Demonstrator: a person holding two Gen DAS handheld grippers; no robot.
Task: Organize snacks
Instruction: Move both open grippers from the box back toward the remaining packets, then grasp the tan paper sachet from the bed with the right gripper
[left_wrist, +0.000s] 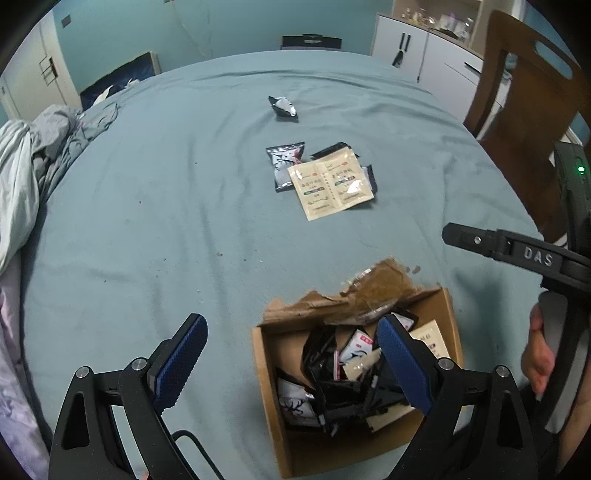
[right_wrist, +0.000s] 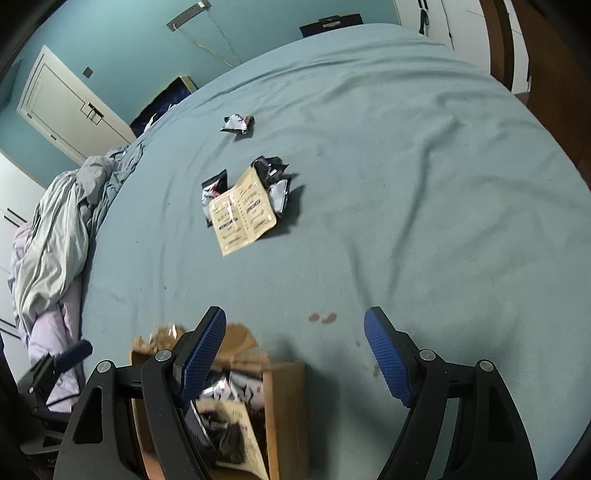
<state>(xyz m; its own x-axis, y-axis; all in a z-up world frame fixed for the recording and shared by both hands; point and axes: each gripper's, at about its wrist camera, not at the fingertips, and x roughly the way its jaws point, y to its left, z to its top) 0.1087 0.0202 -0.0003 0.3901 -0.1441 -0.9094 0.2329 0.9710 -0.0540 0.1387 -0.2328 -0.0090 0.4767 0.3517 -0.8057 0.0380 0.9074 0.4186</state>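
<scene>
From the left wrist, the left gripper (left_wrist: 291, 365) hangs wide open and empty above the torn brown cardboard box (left_wrist: 275, 380) of packets; the beige twin sachet (left_wrist: 330, 184) lies well beyond it. From the right wrist, the right gripper (right_wrist: 295, 354), equally spread and empty, risks snagging the box's ragged flap.

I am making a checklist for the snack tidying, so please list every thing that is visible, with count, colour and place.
cardboard box: one, brown, torn flap, near edge of bed, holding many packets
beige sachet pair: one, beige, mid-bed, lying on black packets
black-and-white packet: several, partly under the sachets; exact count unclear
lone packet: one, black and silver, farther up the bed
bedsheet: one, blue-green
crumpled bedding: grey, left edge
wooden chair: one, brown, right
left gripper: open, empty
right gripper: open, empty
</scene>
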